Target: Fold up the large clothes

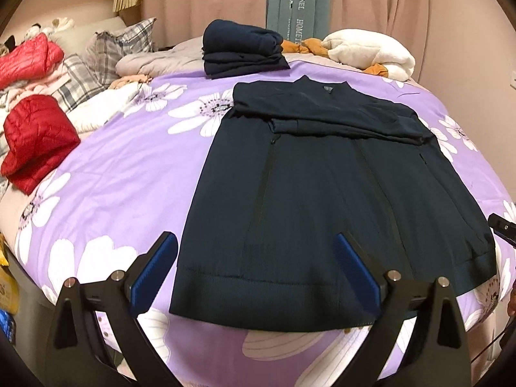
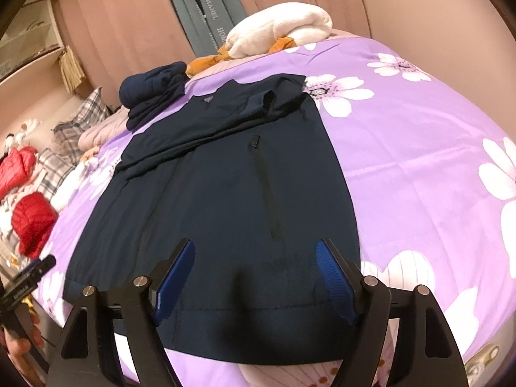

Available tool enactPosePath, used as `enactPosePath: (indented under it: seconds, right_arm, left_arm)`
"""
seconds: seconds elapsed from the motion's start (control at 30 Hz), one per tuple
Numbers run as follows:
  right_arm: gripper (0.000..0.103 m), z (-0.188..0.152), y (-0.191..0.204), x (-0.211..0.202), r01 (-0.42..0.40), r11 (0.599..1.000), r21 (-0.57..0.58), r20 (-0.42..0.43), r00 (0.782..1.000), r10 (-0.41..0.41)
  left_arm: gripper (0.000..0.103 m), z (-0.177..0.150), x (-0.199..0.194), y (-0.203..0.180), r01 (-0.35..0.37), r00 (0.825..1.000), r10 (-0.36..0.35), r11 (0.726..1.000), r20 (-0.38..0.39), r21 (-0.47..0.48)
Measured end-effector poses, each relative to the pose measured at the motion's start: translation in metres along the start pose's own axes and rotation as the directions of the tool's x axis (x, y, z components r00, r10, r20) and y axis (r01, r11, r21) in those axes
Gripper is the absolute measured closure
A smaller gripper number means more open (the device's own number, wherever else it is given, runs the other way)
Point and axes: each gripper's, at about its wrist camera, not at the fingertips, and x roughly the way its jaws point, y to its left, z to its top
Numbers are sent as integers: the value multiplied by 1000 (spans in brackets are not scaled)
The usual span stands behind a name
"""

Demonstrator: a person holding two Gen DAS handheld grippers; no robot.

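A large dark navy zip jacket [image 1: 322,187] lies flat on the purple flowered bedspread [image 1: 122,167], collar far, hem near, with both sleeves folded across the chest. It also shows in the right wrist view [image 2: 225,193]. My left gripper [image 1: 258,245] is open, hovering over the hem's left part, holding nothing. My right gripper [image 2: 254,251] is open above the hem's right part, empty. The right gripper's tip shows at the left view's right edge [image 1: 503,225]; the left gripper shows at the right view's left edge [image 2: 29,277].
A folded pile of dark navy clothes [image 1: 242,48] sits beyond the collar. A white fleece with orange cloth [image 1: 371,48] lies at the far right. Red puffer jackets [image 1: 35,142] and plaid pillows [image 1: 119,45] lie at the left. Pink curtains [image 1: 387,0] hang behind.
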Motion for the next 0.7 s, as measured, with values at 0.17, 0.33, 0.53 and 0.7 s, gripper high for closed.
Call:
enactPosePath:
  seconds: [0.17, 0.33, 0.53, 0.7]
  right_arm:
    - [24, -4, -5, 1, -18, 999, 32, -22, 1000, 18]
    - [24, -8, -5, -2, -11, 999, 30, -31, 999, 12]
    - [22, -9, -3, -6, -13, 1000, 19, -30, 999, 13]
    - [21, -11, -8, -5, -26, 999, 43, -37, 999, 28]
  left_arm:
    - [3, -5, 1, 8, 4, 1000, -5, 999, -26, -32]
    - [3, -8, 1, 15, 13, 999, -16, 998, -39, -68]
    - [3, -6, 0, 19, 38, 998, -43, 994, -43, -103]
    - [1, -5, 1, 25, 79, 995, -86, 986, -43, -144]
